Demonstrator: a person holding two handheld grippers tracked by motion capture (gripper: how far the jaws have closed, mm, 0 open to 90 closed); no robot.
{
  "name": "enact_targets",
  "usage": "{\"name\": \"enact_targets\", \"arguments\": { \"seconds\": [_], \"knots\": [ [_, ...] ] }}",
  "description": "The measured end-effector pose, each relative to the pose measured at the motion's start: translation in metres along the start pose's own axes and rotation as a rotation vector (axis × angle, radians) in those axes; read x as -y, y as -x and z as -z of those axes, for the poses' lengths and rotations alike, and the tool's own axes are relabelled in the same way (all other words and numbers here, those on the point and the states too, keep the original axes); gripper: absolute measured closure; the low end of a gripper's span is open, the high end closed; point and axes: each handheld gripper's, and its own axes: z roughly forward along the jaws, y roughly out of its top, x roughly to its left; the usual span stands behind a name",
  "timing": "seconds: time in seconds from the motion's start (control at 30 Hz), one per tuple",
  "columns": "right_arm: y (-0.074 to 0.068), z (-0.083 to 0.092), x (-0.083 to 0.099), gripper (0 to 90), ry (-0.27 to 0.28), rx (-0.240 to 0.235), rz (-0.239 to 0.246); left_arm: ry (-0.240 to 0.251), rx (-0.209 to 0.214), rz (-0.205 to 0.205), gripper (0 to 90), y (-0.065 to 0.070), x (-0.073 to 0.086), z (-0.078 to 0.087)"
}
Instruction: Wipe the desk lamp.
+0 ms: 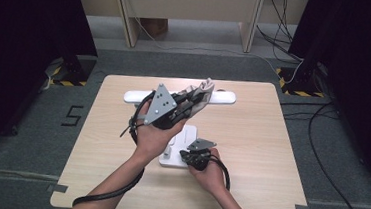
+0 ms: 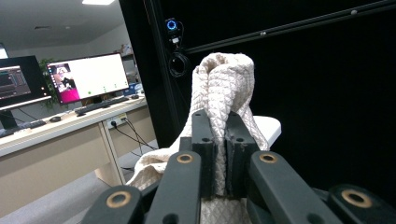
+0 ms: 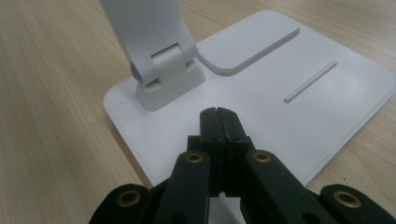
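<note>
A white desk lamp stands mid-table. Its flat base (image 1: 187,133) is near me and its long head bar (image 1: 224,97) lies across the far side. My left gripper (image 1: 189,104) is raised beside the bar and is shut on a cream knitted cloth (image 1: 202,90). In the left gripper view the cloth (image 2: 224,79) bulges up between the closed jaws of the left gripper (image 2: 219,122). My right gripper (image 1: 185,155) is low at the base's near edge. In the right gripper view it (image 3: 218,114) is shut with nothing in it, tips just over the base (image 3: 289,116) beside the arm's hinge (image 3: 163,70).
The light wooden table (image 1: 249,154) has bare surface left and right of the lamp. Behind it are a grey floor, desk legs (image 1: 129,25) and cables (image 1: 317,120). Black curtains hang on both sides. A desk with monitors (image 2: 88,77) shows in the left gripper view.
</note>
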Motion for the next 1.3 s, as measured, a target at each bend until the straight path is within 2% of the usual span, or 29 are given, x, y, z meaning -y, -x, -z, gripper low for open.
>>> {"name": "enact_targets", "arguments": {
  "seconds": [1.3],
  "knots": [
    [0.000, 0.000, 0.000, 90.0, 0.001, -0.001, 0.006, -0.006, 0.031, -0.007, 84.9, 0.012, -0.003, -0.017]
  ]
}}
